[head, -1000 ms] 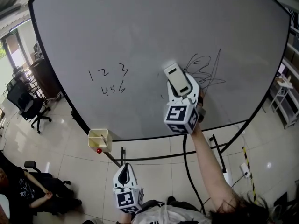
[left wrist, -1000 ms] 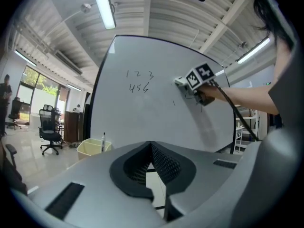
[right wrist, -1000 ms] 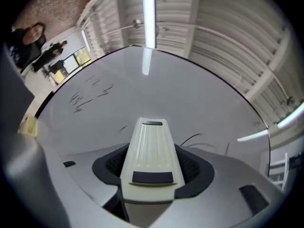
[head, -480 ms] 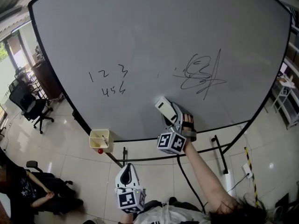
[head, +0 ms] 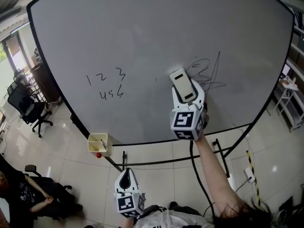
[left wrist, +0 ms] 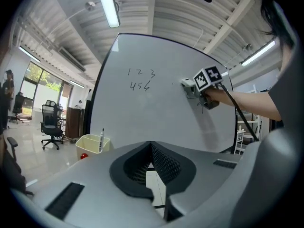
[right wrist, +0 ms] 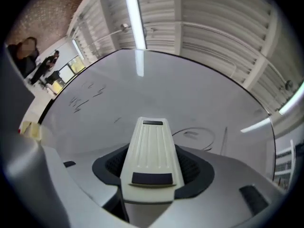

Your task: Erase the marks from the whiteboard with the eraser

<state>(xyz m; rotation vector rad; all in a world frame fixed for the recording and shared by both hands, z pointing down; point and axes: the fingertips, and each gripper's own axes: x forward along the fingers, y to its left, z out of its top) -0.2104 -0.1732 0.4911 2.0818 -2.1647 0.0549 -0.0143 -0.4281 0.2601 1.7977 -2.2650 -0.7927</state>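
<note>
Head view: eraser (head: 183,85) up by the scribble (head: 209,77)

The right gripper (head: 185,98) is held up in front of the big whiteboard (head: 142,37) at the end of a long bare arm (head: 213,172). Its jaws are closed on the pale eraser, one on each side, and the eraser sticks out past them toward the board. The far end of the eraser sits at the left edge of the black scribble. I cannot tell if it is touching the board.

The scribble is on the right part of the board – a loopy mess with a tall spike. Well away to the left are the numbers (head: 107,84), "123" on top and "456" under that.

The left gripper (head: 125,178) hangs low, down near the person's body and far from the board. Its jaws are together at the tips, and nothing is between them.

A small yellow box (head: 95,144) hangs at the bottom left edge of the board – a pen (head: 103,142) stands in it. A red ball (head: 99,155) sits just under the box. A black chair (head: 27,109) stands on the shiny floor off to the left.
</note>
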